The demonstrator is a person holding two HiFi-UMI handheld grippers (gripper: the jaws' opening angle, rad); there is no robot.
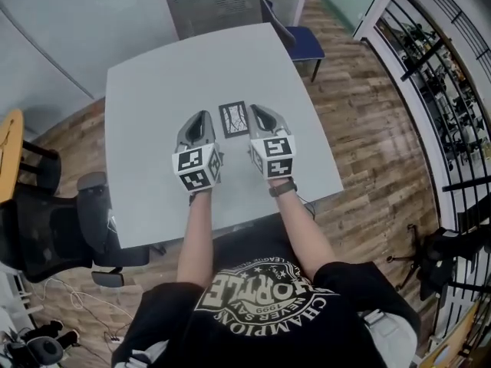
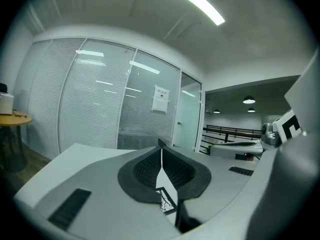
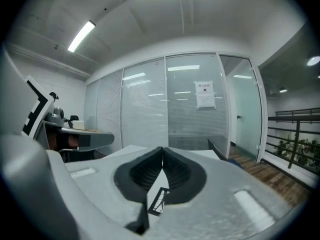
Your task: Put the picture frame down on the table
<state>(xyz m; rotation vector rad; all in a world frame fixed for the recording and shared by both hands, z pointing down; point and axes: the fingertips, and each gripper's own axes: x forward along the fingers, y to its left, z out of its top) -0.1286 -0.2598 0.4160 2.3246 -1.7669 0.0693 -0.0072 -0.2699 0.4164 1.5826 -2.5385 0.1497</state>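
The picture frame is small and dark-edged with a pale drawing, and it lies flat on the grey table. It rests between my two grippers, apart from both. My left gripper is just left of it with its jaws shut and nothing in them. Just right of it, my right gripper is shut and empty too. In the left gripper view the frame shows below the closed jaws. In the right gripper view the frame also peeks out beneath the closed jaws.
A blue chair stands at the table's far right corner. A black office chair sits by the near left edge, with a round wooden table beyond it. A dark railing runs along the right.
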